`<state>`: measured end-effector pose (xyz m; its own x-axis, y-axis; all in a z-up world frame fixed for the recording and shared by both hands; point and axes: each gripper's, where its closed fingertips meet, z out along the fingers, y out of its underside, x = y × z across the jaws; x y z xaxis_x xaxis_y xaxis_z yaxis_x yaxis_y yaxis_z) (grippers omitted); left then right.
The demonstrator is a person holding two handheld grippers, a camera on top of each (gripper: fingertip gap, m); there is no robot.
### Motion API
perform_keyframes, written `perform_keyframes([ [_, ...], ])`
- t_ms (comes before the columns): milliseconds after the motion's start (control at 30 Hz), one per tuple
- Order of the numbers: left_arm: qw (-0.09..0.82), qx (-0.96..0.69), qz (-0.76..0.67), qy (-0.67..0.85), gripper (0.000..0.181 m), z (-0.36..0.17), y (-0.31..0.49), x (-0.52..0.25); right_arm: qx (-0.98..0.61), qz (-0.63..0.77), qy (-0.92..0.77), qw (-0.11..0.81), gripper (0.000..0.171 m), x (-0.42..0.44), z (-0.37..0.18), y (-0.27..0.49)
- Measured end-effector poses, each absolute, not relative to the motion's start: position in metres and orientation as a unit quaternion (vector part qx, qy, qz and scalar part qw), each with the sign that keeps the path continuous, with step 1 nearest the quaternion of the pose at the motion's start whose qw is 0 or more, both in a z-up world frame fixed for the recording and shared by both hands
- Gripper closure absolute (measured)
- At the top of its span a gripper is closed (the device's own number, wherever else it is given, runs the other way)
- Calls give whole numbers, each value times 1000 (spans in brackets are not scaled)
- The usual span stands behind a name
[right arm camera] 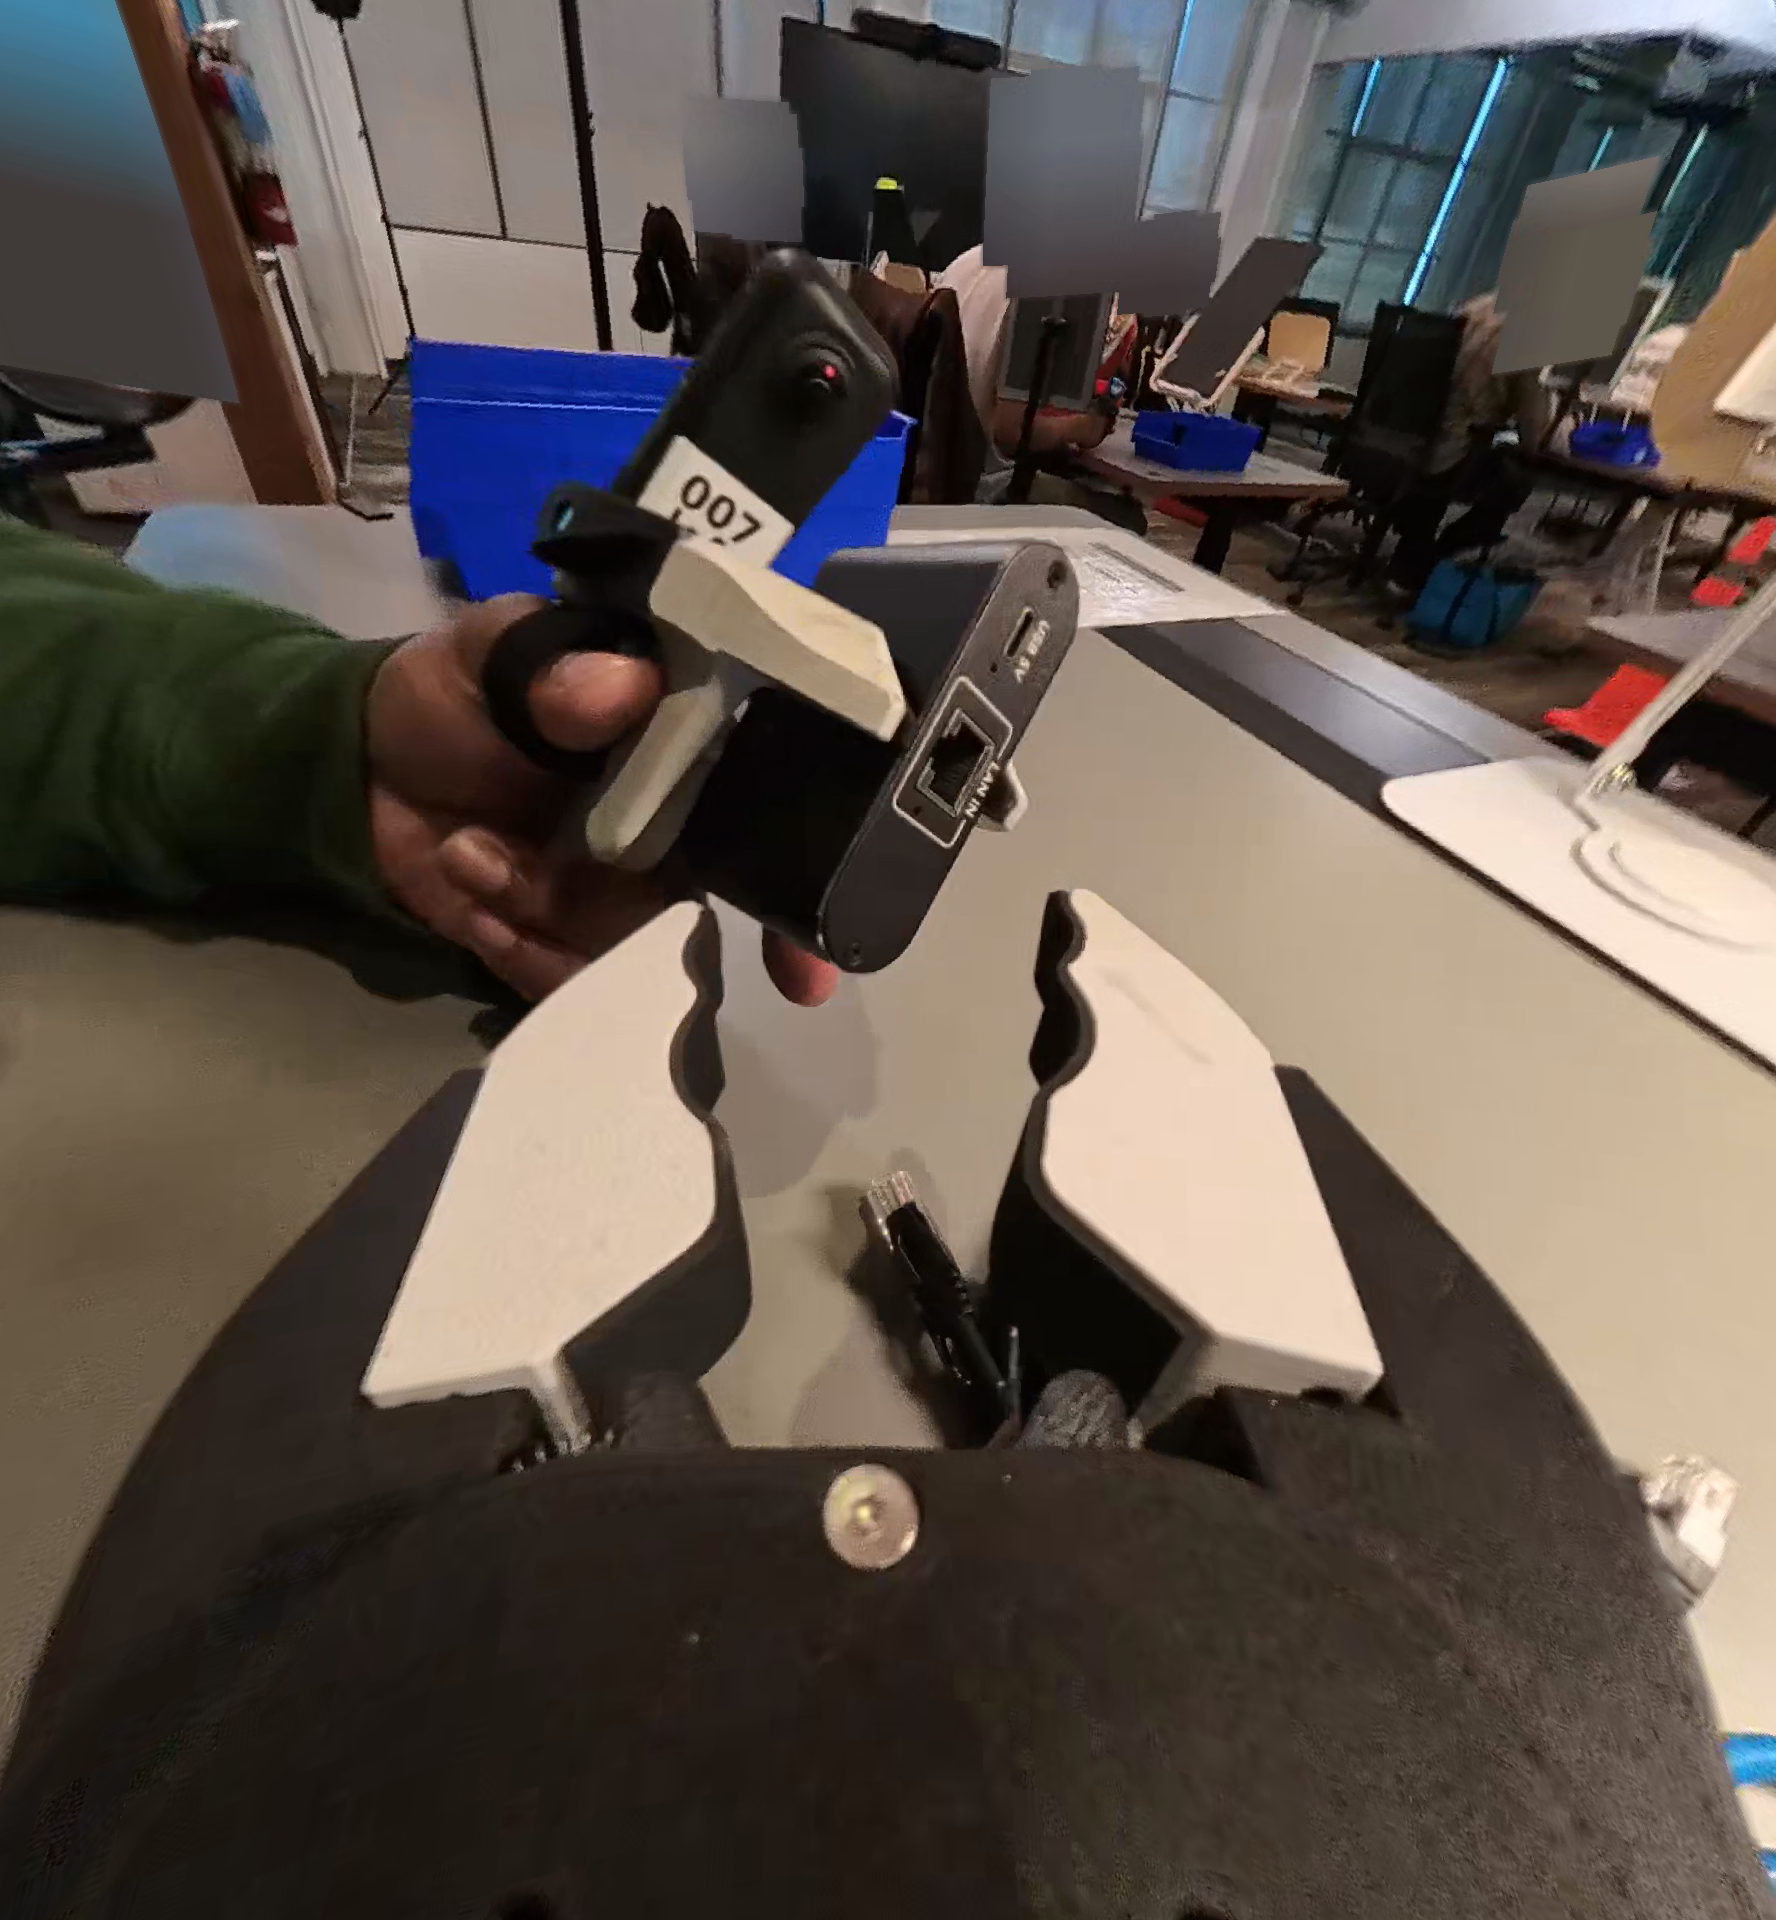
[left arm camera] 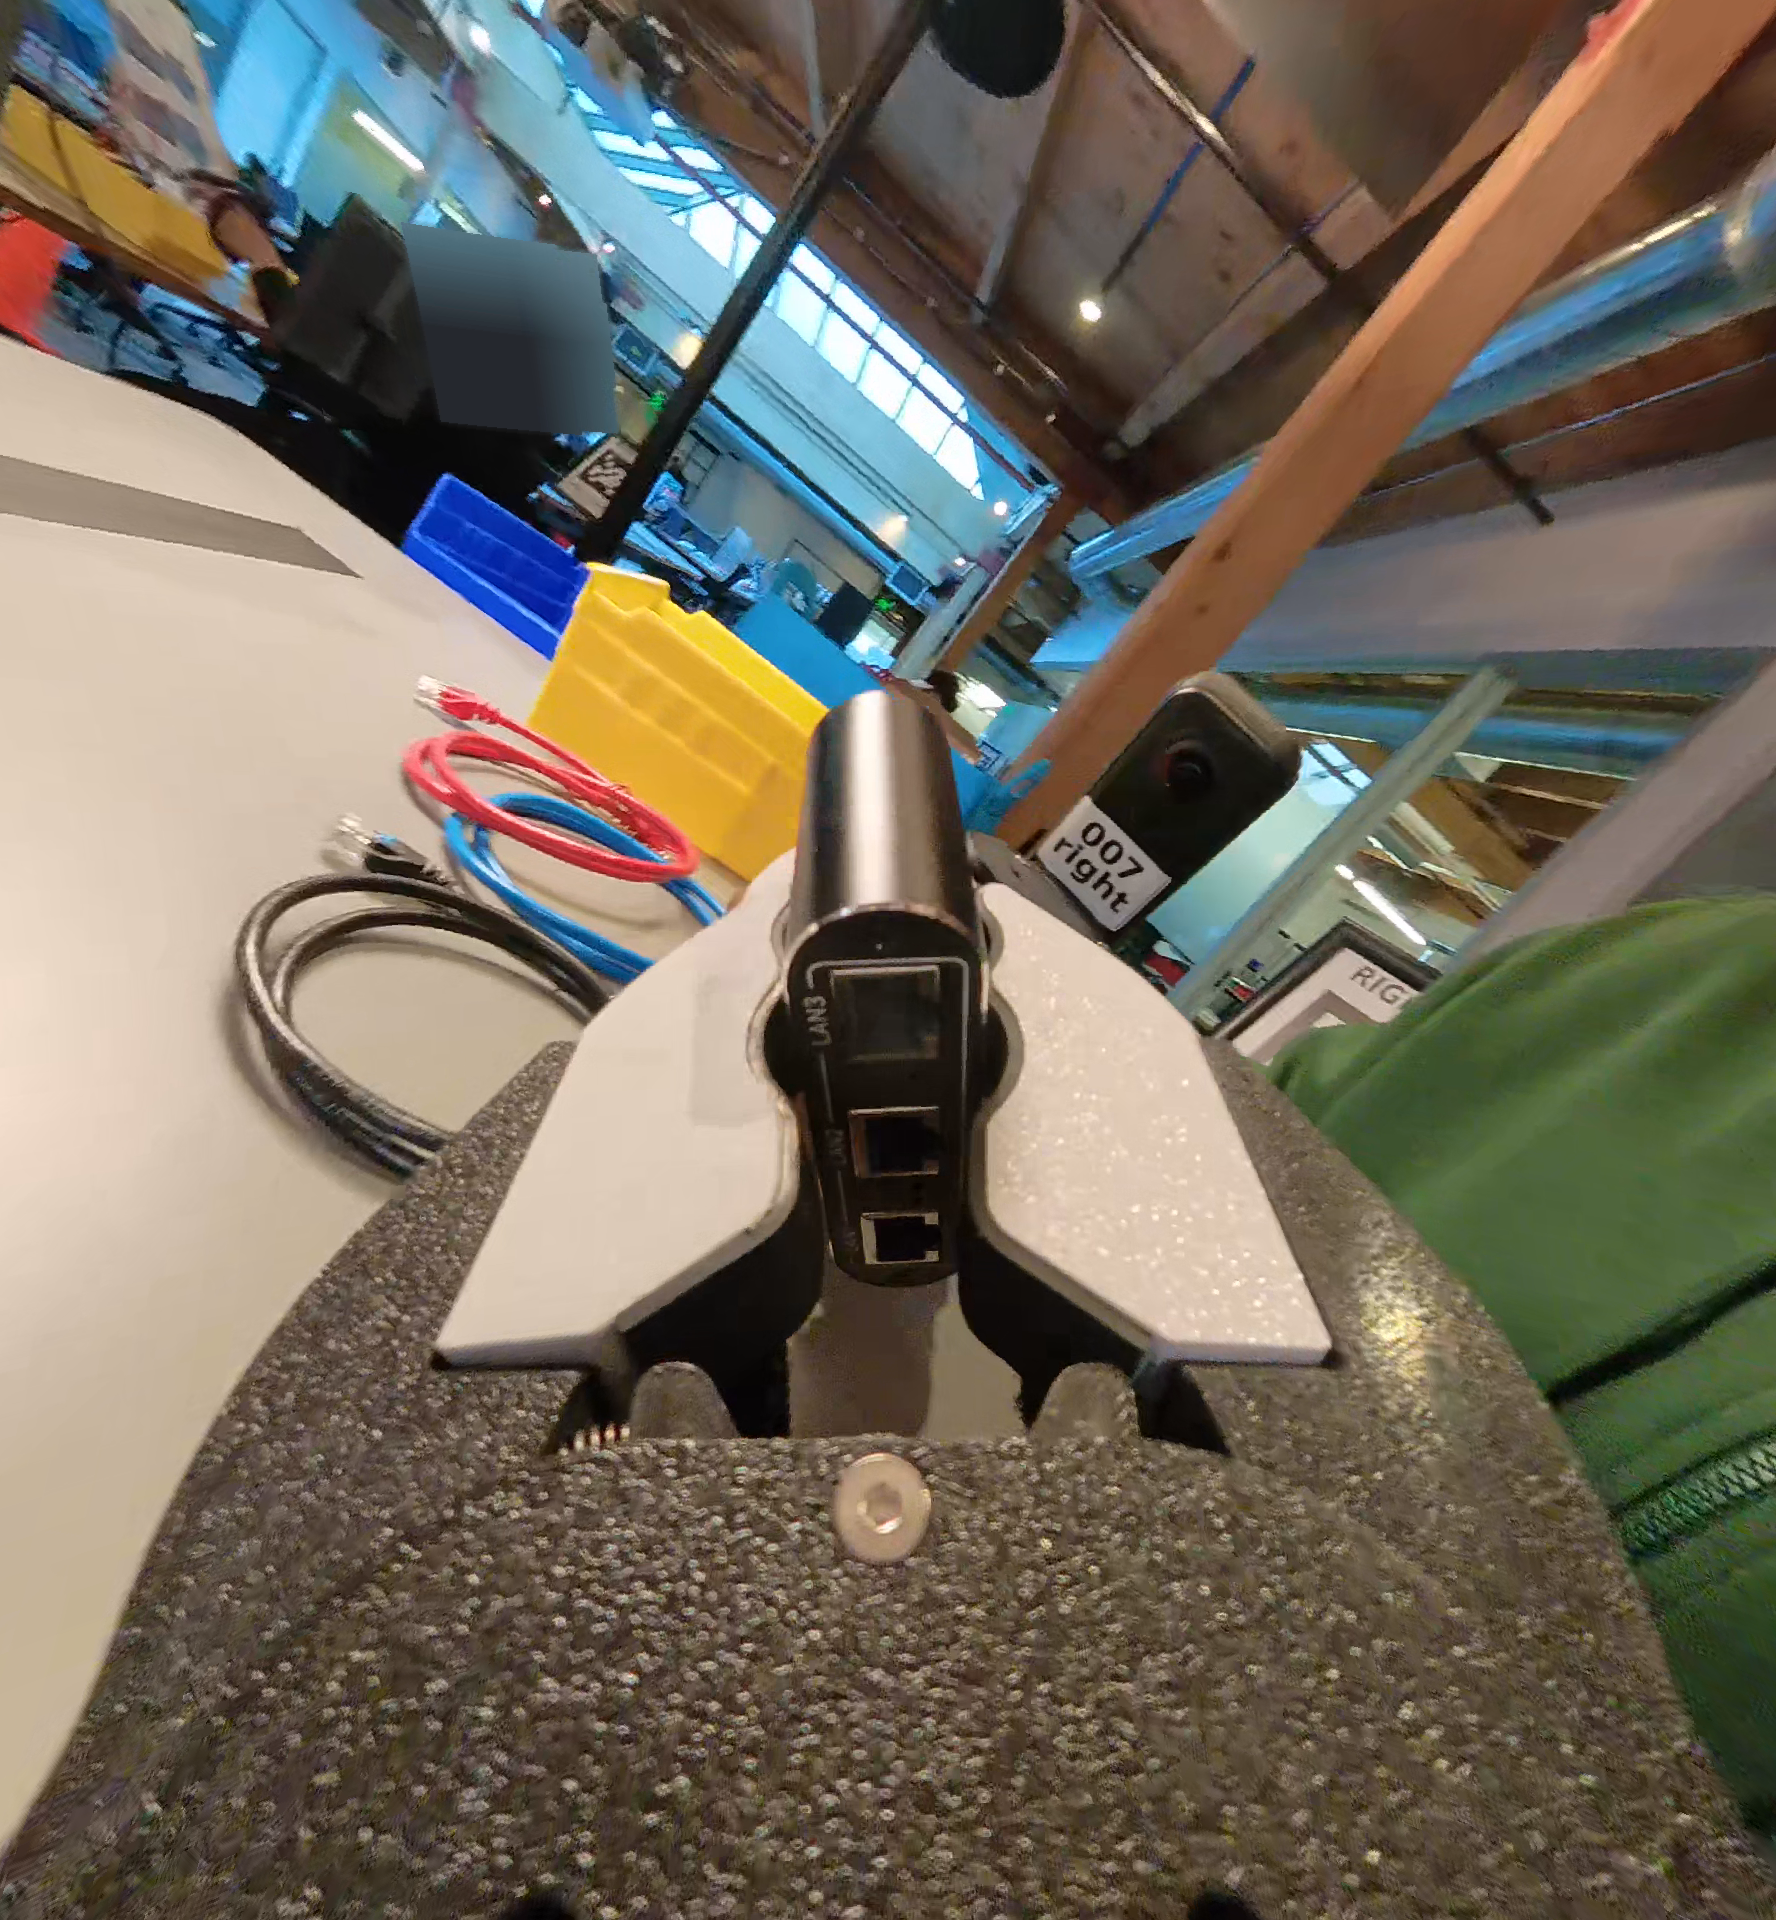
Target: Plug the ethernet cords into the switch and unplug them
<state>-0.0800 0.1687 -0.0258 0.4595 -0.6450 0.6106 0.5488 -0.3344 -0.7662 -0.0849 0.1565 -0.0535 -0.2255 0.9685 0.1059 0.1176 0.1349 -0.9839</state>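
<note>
The left gripper (left arm camera: 884, 1039) is clamping the black ethernet switch (left arm camera: 882, 997) between its jaws, which are closing tight on the switch's two broad sides so that the port face is pointing back at the camera, its three ports stacked one above another and all standing empty. Seen from the right wrist view, the same switch (right arm camera: 863, 748) is being held up off the bench (right arm camera: 1331, 1039), tilted, with its other end face and a single port turned toward the right gripper (right arm camera: 879, 997). The right gripper's jaws are standing wide apart and gripping nothing; between them, lower down, the clear plug of the black ethernet cord (right arm camera: 915, 1247) is lying on the bench surface. A person's hand (right arm camera: 489, 790) in a green sleeve (right arm camera: 136, 717) is working the left gripper's handle. Farther out in the left wrist view, the black ethernet cord (left arm camera: 344, 1029) is lying coiled on the bench (left arm camera: 136, 831), with the red ethernet cord (left arm camera: 541, 800) and the blue ethernet cord (left arm camera: 551, 894) coiled just beyond it and overlapping each other. A yellow bin (left arm camera: 666, 748) is sitting behind the cords, and a blue bin (left arm camera: 489, 561) beyond that.
</note>
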Motion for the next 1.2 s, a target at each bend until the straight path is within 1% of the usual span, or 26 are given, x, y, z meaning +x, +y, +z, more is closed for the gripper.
perform_keyframes([
  [67, 565, -624, -538, 48, 154, -23, 165, -78, -416, 482, -624, 454, 106, -80, -47, 155],
  [200, 485, -616, -618, 64, 154, -25, 154, -65, -354, 454, -650, 496, 97, -68, -35, 154],
  [367, 404, -631, -656, 88, 154, -38, 142, -42, -280, 393, -716, 504, 73, -59, -42, 139],
  [467, 373, -649, -655, 106, 154, -47, 137, -28, -253, 344, -752, 503, 58, -60, -55, 129],
  [500, 369, -652, -654, 107, 154, -48, 136, -25, -245, 333, -760, 501, 55, -61, -58, 125],
  [667, 358, -653, -656, 120, 154, -51, 131, -14, -234, 303, -774, 505, 54, -68, -67, 116],
  [833, 365, -662, -639, 138, 154, -54, 130, -8, -243, 315, -767, 504, 58, -69, -66, 117],
  [900, 358, -671, -630, 155, 154, -57, 126, -4, -238, 312, -776, 494, 54, -69, -70, 114],
  [1033, 354, -674, -626, 172, 154, -58, 122, 0, -231, 317, -783, 482, 53, -68, -75, 107],
  [1200, 366, -662, -634, 160, 154, -54, 125, 0, -232, 313, -780, 490, 51, -69, -73, 110],
])
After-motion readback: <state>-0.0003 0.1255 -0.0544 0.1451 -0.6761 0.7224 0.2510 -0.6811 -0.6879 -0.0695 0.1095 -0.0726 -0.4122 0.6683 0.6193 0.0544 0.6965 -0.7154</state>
